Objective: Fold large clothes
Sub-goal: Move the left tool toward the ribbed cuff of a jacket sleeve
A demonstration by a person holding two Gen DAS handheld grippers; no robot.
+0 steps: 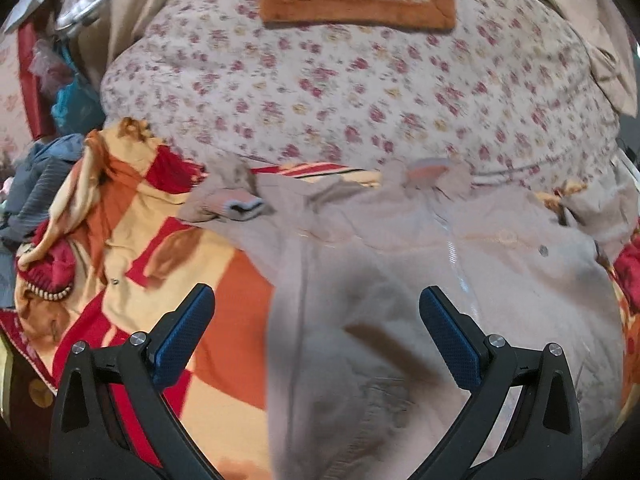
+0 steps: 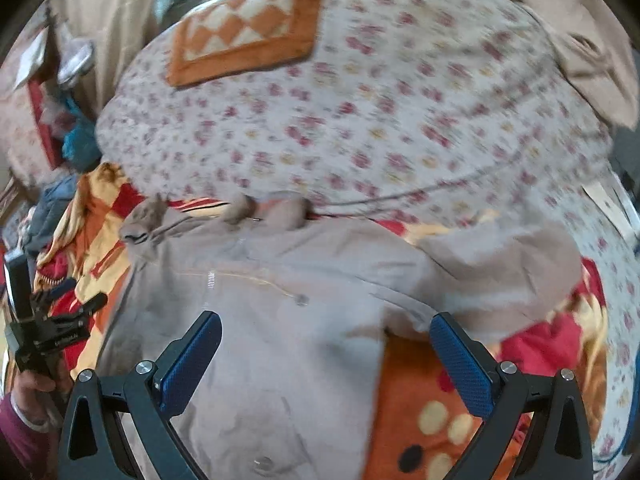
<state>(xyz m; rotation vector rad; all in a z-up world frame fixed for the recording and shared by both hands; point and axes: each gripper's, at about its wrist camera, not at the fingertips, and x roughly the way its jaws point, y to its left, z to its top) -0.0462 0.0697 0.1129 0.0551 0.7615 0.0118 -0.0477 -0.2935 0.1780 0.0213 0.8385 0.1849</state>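
Both grippers, left and right, spread wide, empty, above beige jacket on patterned blanket.

The left gripper hangs with its jaws spread wide, blue pads empty. The right gripper is likewise wide apart, gripping nothing. A hand in a maroon sleeve grips the left tool's handle.
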